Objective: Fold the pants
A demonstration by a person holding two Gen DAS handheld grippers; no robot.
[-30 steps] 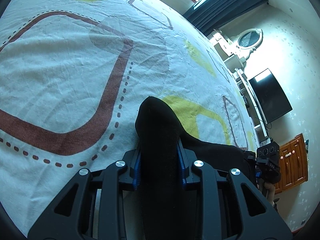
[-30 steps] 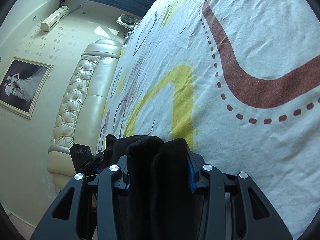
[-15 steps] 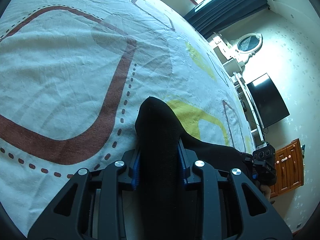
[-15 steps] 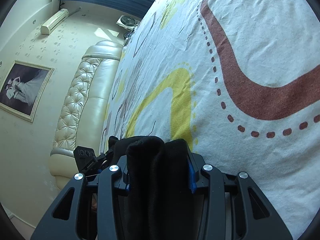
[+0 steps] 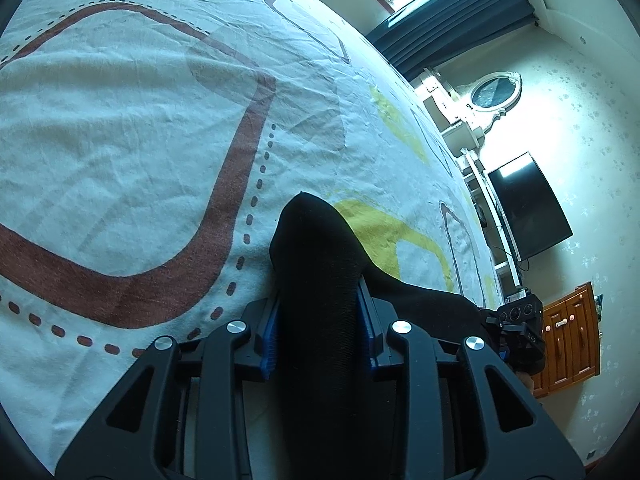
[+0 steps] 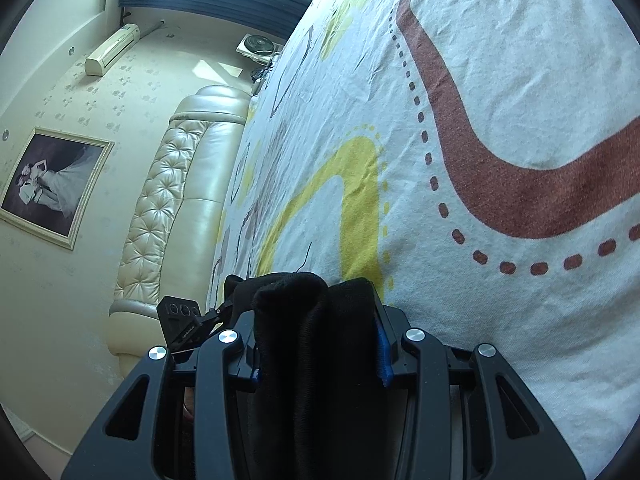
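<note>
The black pants point(image 5: 316, 264) are held over the patterned bed sheet point(image 5: 120, 128). My left gripper point(image 5: 318, 336) is shut on a bunched fold of them; the cloth sticks out past the blue pads and runs right toward my right gripper's body point(image 5: 520, 332). In the right wrist view my right gripper point(image 6: 316, 344) is shut on a thick doubled fold of the pants point(image 6: 312, 312), just above the sheet point(image 6: 500, 80). The left gripper's body point(image 6: 180, 320) shows at its left. The rest of the pants is hidden below both grippers.
A padded cream headboard point(image 6: 176, 200) lines the bed's left side in the right wrist view, with a framed photo point(image 6: 52, 184) on the wall. A dark TV point(image 5: 528, 208), a white dresser with mirror point(image 5: 472, 120) and a wooden cabinet point(image 5: 568, 340) stand beyond the bed.
Both grippers have moved slightly forward over the sheet with the pants still held. The grips have not changed.
</note>
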